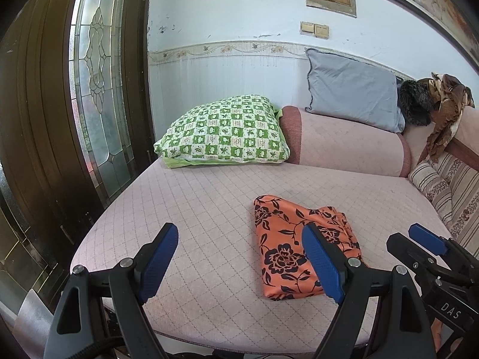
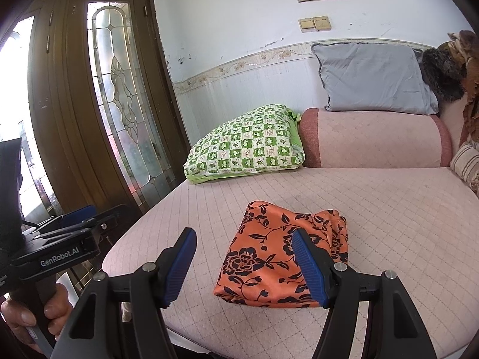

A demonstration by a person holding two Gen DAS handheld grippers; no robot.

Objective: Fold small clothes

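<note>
We see the folded orange floral garment (image 2: pixel 278 257) lying centre-frame on the pink quilted sofa seat (image 2: pixel 389 209) — our left gripper (image 1: pixel 239 260) and right gripper (image 2: pixel 245 266) both spread wide, grasping nothing.

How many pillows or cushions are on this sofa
3 in clear view: green checked pillow on the seat by the door, grey cushion atop the armrest against the wall, striped cushion at right. More may be hidden there.
</note>
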